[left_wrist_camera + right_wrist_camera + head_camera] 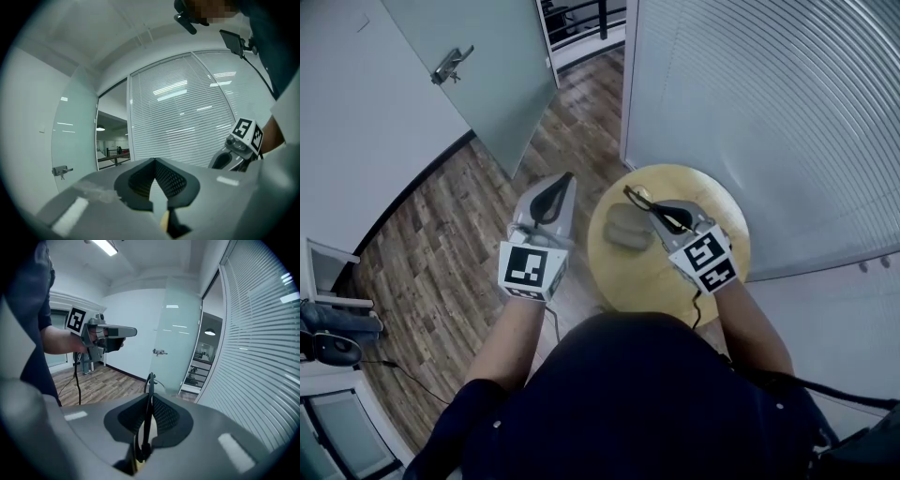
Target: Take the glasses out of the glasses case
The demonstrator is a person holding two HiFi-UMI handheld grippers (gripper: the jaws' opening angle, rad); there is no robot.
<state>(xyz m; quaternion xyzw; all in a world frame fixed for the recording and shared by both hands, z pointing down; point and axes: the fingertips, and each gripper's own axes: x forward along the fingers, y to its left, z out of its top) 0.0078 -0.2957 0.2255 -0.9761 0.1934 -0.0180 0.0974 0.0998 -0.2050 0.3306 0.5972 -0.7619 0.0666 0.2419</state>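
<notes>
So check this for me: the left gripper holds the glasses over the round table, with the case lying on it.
Wrong gripper: the right gripper holds the glasses, jaws shut on the frame, as the right gripper view shows. They are over the round table, with the case lying on it.

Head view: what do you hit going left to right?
Door handle → left tool, shut and empty → glasses case on the round table → right tool, shut on the glasses → slatted blinds.
</notes>
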